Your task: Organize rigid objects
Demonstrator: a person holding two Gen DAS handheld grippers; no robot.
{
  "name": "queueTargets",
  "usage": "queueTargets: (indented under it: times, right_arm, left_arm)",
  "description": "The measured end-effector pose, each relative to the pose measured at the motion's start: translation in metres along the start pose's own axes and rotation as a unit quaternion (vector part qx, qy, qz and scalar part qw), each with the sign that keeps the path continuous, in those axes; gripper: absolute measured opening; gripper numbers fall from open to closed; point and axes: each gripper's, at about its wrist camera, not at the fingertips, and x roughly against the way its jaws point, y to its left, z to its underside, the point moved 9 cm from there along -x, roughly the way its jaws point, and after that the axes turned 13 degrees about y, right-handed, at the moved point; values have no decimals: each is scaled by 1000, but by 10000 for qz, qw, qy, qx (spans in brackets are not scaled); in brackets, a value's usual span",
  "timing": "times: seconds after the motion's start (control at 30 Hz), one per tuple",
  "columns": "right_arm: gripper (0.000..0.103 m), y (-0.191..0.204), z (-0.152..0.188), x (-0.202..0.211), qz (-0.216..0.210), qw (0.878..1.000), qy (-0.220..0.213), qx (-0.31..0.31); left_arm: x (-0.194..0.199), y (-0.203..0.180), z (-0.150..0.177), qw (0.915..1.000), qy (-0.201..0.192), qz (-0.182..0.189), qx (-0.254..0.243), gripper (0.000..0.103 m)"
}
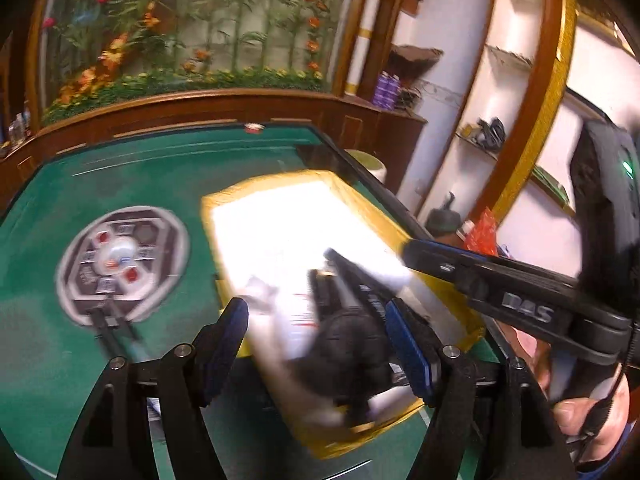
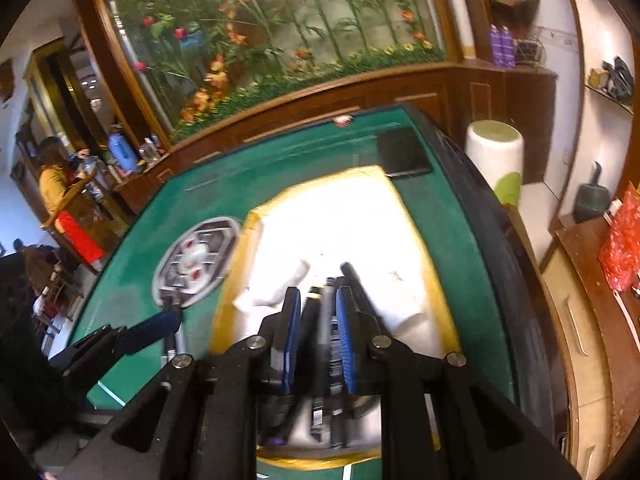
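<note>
Over the green counter (image 1: 120,184), both grippers hung above the yellow-rimmed tray (image 1: 224,208), which looked like the collecting place for the loose rigid pieces. The left gripper (image 1: 320,344) had its jaws well apart, straddling a dark blurred object (image 1: 352,356) at the tray's near end without pressing on it; I judged it free to release or reach. The right gripper (image 2: 318,328) stood with its jaws narrow, and slim dark pen-like sticks (image 2: 326,320) lay between them. Too blurred, though, to tell whether the pads pressed on them. Those sticks ran lengthwise from near to far, along the line the gripper pointed, tips toward the tray's far end. One longer black stick (image 2: 356,280) slanted off to the far left. A white crumpled piece (image 2: 280,284) sat in the tray, left of the sticks. The round control panel (image 1: 120,256) lay left of the tray, well apart.
</note>
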Motion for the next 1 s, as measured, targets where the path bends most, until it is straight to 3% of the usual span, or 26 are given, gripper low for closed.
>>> queueTargets:
  times: [0.2,0.33,0.47,0.7,0.8,0.87,1.0]
  right_arm:
    - [25,62,13,-3,-476,9978,128,446]
    - [28,104,26,-19,-716,9942,384,708]
    - [29,127,38,-47,-664,9919,736,794]
    - [29,157,38,-97,-297,9865,1274,987]
    - [29,153,32,-113,68,9874,1311,882]
    - [29,153,32,-118,52,9885,1311,758]
    - [30,149,34,-125,671,9881,1156,761]
  left_arm:
    - [29,92,4,9957,-336,-625,595,75]
    - [27,156,16,9883,-304,-1088,1027,75]
    - [9,199,33,9838,-94,-1012,1475,75]
    - [10,232,41,9756,-117,-982,1962,75]
    - [10,237,44,9740,-58,-1007,2030,75]
    - [9,240,45,9725,-32,-961,2121,75]
    - [15,244,44,9702,-114,-986,2212,75]
